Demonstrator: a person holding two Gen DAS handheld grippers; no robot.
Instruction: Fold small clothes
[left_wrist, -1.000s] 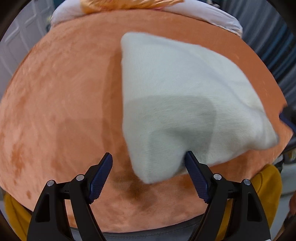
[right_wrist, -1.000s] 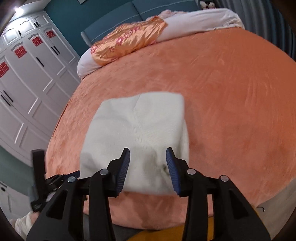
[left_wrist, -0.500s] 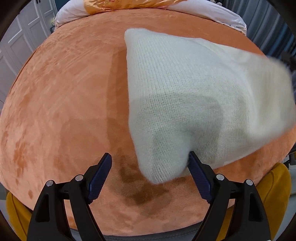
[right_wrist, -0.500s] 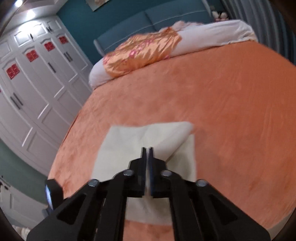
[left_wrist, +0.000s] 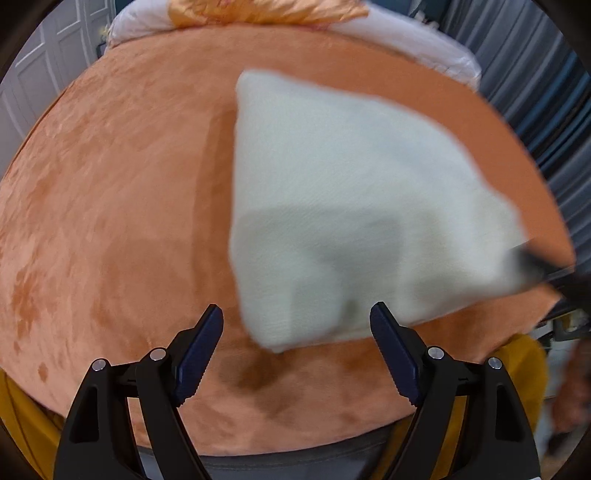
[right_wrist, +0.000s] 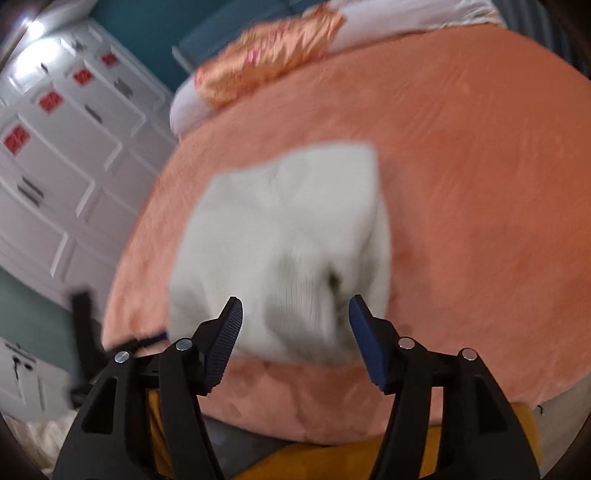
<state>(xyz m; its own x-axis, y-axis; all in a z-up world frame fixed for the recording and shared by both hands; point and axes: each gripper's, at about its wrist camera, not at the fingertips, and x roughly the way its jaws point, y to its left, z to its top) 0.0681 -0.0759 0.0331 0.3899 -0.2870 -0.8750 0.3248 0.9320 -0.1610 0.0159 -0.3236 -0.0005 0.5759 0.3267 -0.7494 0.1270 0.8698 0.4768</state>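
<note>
A small cream knitted garment lies folded on the orange bed cover. It also shows in the right wrist view. My left gripper is open and empty, just in front of the garment's near left corner. My right gripper is open and empty, its jaws wide apart at the garment's near edge. The right gripper's dark fingers show blurred at the garment's right corner in the left wrist view. Both views are motion-blurred.
An orange satin pillow and white bedding lie at the head of the bed. White wardrobe doors stand to the left. Yellow cloth shows below the bed's near edge. The left gripper shows as a dark shape at the left.
My right gripper was shut on the garment's corner and lifting it half a second ago; now it is open and the garment lies flat again. My left gripper stays open.
</note>
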